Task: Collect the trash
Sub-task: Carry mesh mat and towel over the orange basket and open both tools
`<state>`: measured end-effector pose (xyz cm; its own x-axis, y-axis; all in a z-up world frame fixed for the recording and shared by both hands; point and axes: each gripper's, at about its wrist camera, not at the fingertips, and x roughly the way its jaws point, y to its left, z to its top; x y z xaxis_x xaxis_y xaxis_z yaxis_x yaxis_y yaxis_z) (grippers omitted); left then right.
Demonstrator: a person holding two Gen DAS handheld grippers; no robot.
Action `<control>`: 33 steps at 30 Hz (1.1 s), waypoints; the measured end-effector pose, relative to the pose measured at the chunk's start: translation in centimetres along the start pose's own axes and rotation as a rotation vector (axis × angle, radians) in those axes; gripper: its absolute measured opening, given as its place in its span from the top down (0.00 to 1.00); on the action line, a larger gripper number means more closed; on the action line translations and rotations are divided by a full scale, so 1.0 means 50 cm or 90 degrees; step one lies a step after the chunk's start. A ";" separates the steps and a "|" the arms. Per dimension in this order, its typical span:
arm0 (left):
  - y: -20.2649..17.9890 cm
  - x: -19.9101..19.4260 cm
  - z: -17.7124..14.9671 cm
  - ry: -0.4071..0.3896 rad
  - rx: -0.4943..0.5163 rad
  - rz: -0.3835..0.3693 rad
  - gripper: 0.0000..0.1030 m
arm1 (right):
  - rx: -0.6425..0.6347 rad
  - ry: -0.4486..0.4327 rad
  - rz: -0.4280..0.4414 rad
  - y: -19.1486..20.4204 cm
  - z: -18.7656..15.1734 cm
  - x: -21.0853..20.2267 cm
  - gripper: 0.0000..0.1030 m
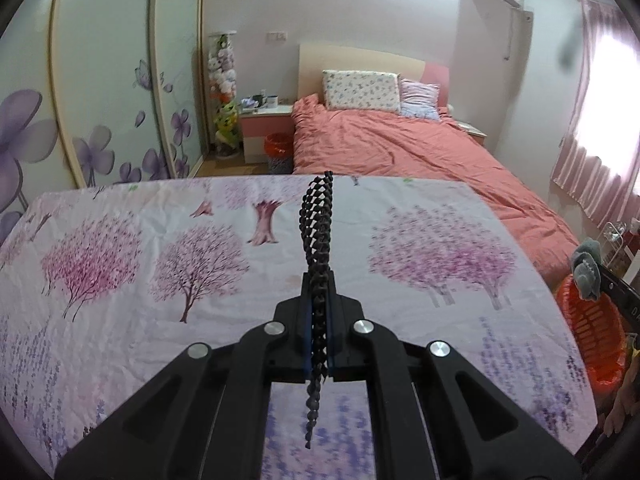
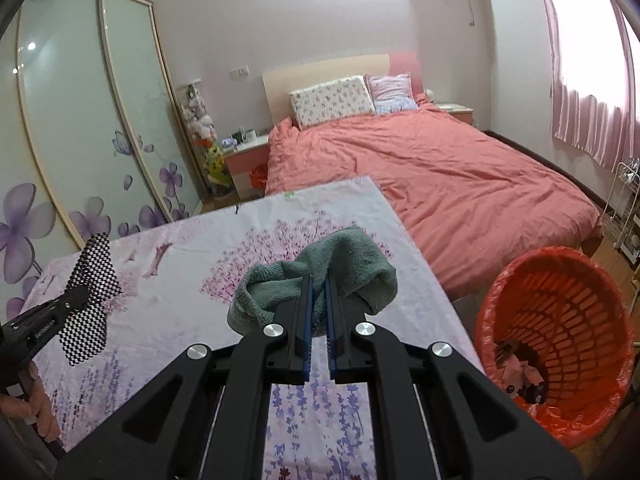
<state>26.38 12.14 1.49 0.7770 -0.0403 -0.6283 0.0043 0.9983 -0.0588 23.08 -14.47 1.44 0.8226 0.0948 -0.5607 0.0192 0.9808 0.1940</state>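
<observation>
Soft green sock [image 2: 316,280] bunches between the right claw [image 2: 318,300] jaws, limp and light, pinched mid-fold. Thin black mesh sheet [image 1: 318,240] stands edge-on, clamped in the left claw [image 1: 319,312]. Beyond, right: orange bin [image 2: 560,344].

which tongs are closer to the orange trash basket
Right. The right tongs, shut on a green sock, are beside the orange basket; the left tongs, gripping a black patterned sheet, are across the table.
</observation>
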 end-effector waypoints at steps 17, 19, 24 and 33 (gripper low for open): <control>-0.185 -0.086 0.009 -0.027 0.064 -0.097 0.94 | 0.021 -0.072 -0.012 -0.073 -0.003 -0.109 0.94; -0.217 -0.091 0.007 -0.026 0.075 -0.116 0.94 | 0.028 -0.076 -0.018 -0.091 -0.007 -0.118 0.94; -0.292 -0.094 -0.006 -0.019 0.099 -0.155 0.94 | 0.052 -0.082 -0.037 -0.146 -0.013 -0.132 0.94; -0.431 -0.095 -0.034 -0.004 0.142 -0.210 0.94 | 0.103 -0.091 -0.073 -0.244 -0.030 -0.151 0.94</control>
<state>21.50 -9.27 4.42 0.7149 -0.3601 -0.5994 0.3899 0.9168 -0.0857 15.76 -26.88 2.11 0.8820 -0.0518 -0.4684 0.1978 0.9428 0.2682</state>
